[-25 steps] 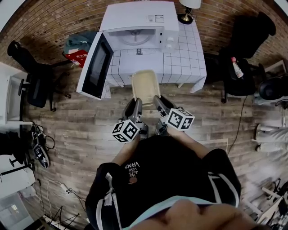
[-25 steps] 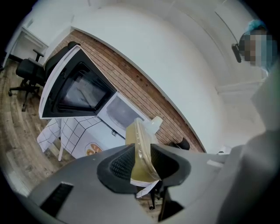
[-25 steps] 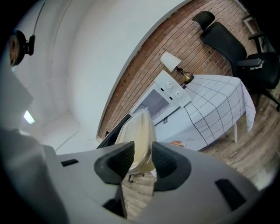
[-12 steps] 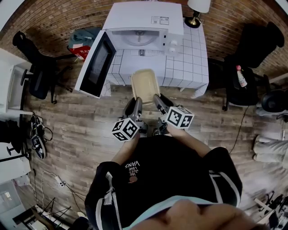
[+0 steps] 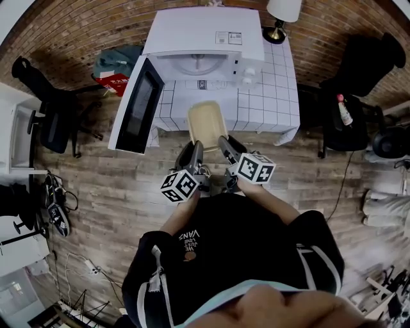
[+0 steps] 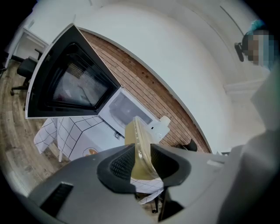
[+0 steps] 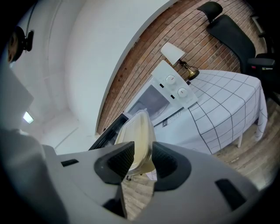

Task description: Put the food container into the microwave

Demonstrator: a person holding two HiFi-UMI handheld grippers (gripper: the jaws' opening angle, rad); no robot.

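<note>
A beige lidded food container (image 5: 206, 123) hangs over the table's near edge, in front of the white microwave (image 5: 204, 45). My left gripper (image 5: 195, 148) is shut on its near left rim, and my right gripper (image 5: 225, 145) is shut on its near right rim. In the left gripper view the container (image 6: 139, 144) stands edge-on between the pads, with the microwave's lit cavity (image 6: 124, 109) beyond it. From the right gripper view the container (image 7: 136, 140) is likewise pinched, and the microwave (image 7: 162, 97) shows behind. The microwave door (image 5: 137, 106) is swung wide open to the left.
The microwave stands on a table with a white checked cloth (image 5: 269, 96). A lamp (image 5: 282, 13) is at the table's back right corner. Black chairs (image 5: 51, 115) stand left and right (image 5: 349, 109) of the table. Shoes (image 5: 54, 211) and cables lie on the wooden floor at the left.
Both grippers and the container have moved forward toward the microwave; the container now reaches farther over the table's edge. The grip on it is unchanged.
</note>
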